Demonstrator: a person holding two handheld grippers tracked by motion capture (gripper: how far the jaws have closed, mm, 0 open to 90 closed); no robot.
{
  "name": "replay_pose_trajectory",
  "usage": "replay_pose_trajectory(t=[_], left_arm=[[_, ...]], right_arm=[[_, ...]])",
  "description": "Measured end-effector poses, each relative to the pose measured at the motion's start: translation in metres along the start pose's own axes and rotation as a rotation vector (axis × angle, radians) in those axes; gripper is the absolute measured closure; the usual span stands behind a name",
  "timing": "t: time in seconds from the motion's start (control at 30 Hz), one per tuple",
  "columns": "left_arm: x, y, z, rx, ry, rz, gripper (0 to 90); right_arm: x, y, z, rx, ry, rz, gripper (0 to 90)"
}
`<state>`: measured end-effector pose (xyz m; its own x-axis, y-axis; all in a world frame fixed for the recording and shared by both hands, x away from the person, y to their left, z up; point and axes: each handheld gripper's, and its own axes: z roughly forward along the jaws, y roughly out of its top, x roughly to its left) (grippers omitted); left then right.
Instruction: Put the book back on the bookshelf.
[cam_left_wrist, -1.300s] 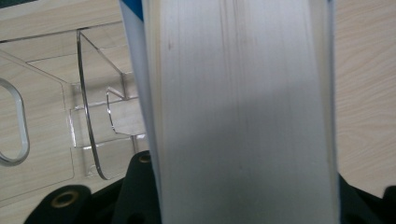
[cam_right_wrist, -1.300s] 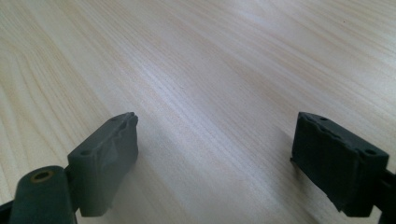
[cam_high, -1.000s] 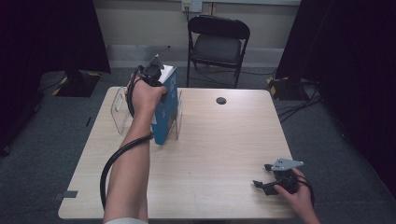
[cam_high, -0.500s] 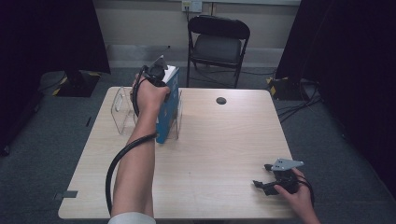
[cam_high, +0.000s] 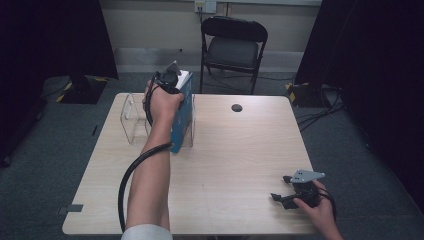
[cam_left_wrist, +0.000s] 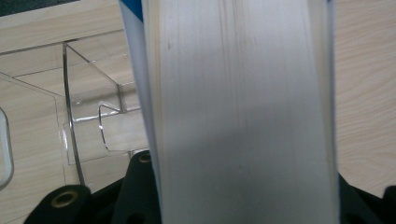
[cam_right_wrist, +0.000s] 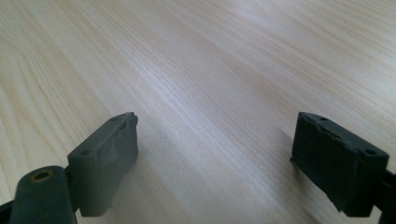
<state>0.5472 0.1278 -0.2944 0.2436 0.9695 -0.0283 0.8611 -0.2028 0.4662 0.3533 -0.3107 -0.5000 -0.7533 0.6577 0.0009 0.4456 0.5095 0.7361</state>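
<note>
A thick book with a blue cover (cam_high: 183, 120) stands upright at the right end of a clear acrylic holder (cam_high: 132, 118) on the far left of the table. My left gripper (cam_high: 170, 80) grips the book from above, jaws shut on both covers. In the left gripper view the book's pale page edge (cam_left_wrist: 238, 112) runs up between the black jaws, with the clear holder (cam_left_wrist: 88, 126) to its left. My right gripper (cam_high: 280, 188) rests on the table near the front right corner. Its jaws stand open over bare wood (cam_right_wrist: 187, 56) with nothing between them (cam_right_wrist: 215, 158).
The light wooden table (cam_high: 235, 165) has a small black round cap (cam_high: 236, 107) near its far edge. A black folding chair (cam_high: 233, 45) stands behind the table. Dark curtains hang on both sides, and cables lie on the floor at right.
The left hand with the book has shifted only slightly. The right gripper has stayed where it was.
</note>
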Motion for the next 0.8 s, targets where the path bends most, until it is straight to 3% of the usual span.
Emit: replay_pose_trajectory(t=[0.27,0.8], left_arm=[[0.005,-0.006,0.001,-0.018,-0.014,-0.016,61.4],[0.003,-0.011,0.0,-0.048,-0.004,0.016,59.2]], right_arm=[[0.0,0.0,0.0,0.001,-0.001,0.0,13.8],[0.0,0.0,0.0,0.004,-0.005,0.0,13.8]])
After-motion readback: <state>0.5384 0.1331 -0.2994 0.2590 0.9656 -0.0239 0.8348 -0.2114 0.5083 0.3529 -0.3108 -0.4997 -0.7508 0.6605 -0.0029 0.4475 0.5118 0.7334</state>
